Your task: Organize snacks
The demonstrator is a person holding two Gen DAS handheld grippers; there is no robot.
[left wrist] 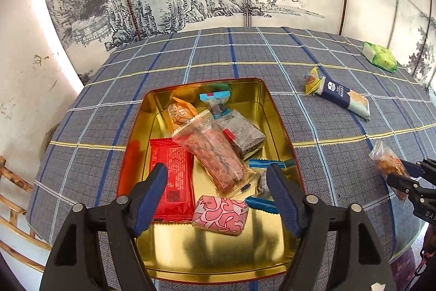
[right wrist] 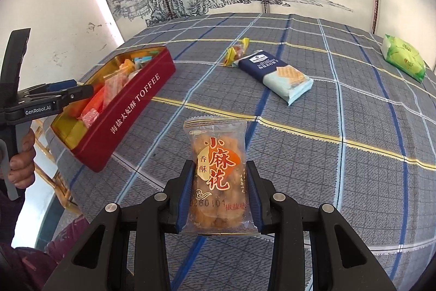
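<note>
Jaws first: the right gripper is clamped on a clear packet of fried twists, pads pressing its two long sides, and the packet is lifted off the checked tablecloth. The left gripper is spread wide and holds nothing; it hovers over the near end of the toffee tin, which sits toward the table's left edge.

The tin already holds several snacks (a red packet, a pink sweet, a long clear packet among them). Three remain out on the cloth: a navy wafer packet with a small yellow sweet just beside it near the middle, and a green packet at the far right edge.

The step in hand looks like carrying the twists to the tin. Best to bring the packet fully over the rim, aim at the bare gold floor at the near end, lower it, then release, with the left gripper drawn aside so the two do not collide.
</note>
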